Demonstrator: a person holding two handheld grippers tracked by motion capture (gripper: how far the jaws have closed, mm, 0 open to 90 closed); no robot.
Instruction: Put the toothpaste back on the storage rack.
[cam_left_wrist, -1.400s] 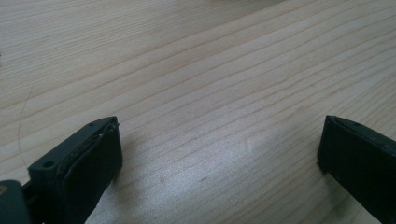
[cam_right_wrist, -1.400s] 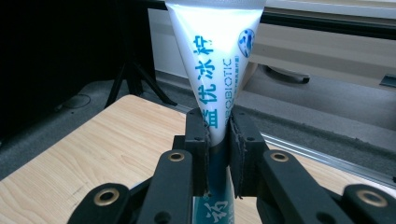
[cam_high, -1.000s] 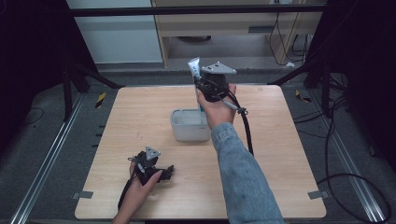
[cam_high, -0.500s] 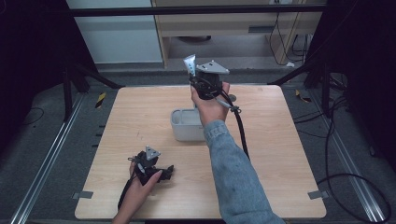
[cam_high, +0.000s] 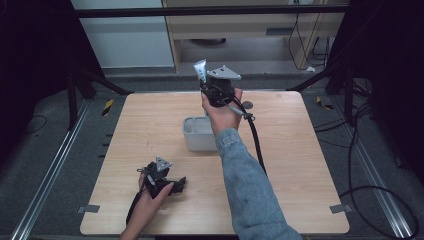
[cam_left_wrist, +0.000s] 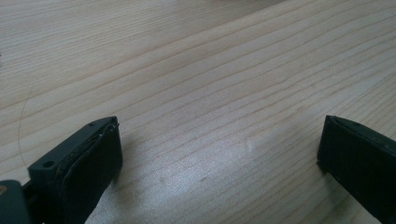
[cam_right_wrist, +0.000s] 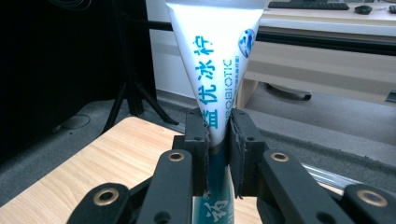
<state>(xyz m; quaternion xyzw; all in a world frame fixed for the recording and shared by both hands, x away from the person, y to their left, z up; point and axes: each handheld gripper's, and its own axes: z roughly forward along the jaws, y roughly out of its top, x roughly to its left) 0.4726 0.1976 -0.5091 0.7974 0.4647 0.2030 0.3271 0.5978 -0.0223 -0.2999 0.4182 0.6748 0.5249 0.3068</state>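
A white toothpaste tube (cam_right_wrist: 215, 60) with blue print stands upright, crimped end up, clamped in my right gripper (cam_right_wrist: 217, 140). In the high view the tube (cam_high: 200, 70) sticks up from the right gripper (cam_high: 210, 86), which is held in the air above the far side of a grey bin (cam_high: 196, 137). My left gripper (cam_high: 176, 184) rests on the wooden table (cam_high: 150, 120) near the front left. Its jaws stand wide apart over bare wood, and the fingers (cam_left_wrist: 91, 156) hold nothing.
The grey bin sits at the table's middle. A black cable (cam_high: 255, 140) trails from the right gripper across the table's right half. A small round grey object (cam_high: 247, 105) lies near the far edge. Dark stands and cables surround the table.
The right gripper has lifted the tube higher and shifted it slightly left above the bin. The left gripper has stayed in place.
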